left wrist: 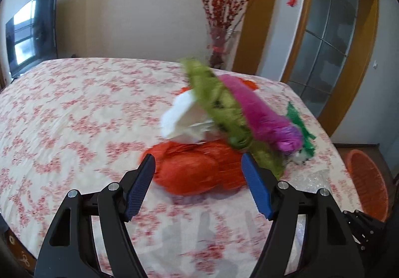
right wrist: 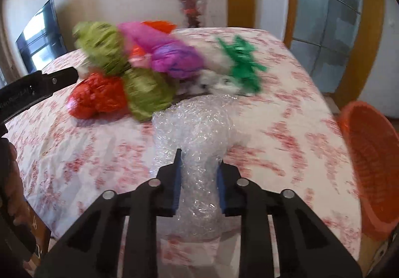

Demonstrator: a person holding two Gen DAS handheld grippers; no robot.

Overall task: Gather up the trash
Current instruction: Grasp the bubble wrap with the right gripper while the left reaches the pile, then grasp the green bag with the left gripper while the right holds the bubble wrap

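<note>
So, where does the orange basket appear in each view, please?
Left wrist: orange basket at the right edge, low, beyond the table's corner.
Right wrist: orange basket at the right edge, larger, beside the table.
Shared landmark: green shredded paper on the tablecloth.

A table covered by a white cloth with a red floral print [left wrist: 74,108] carries a heap of crumpled trash: a red plastic bag [left wrist: 197,170], green wrappers [right wrist: 147,93], a purple bag [right wrist: 174,61], white tissue [left wrist: 182,118], green shreds [right wrist: 244,63] and bubble wrap [right wrist: 199,123].
</note>
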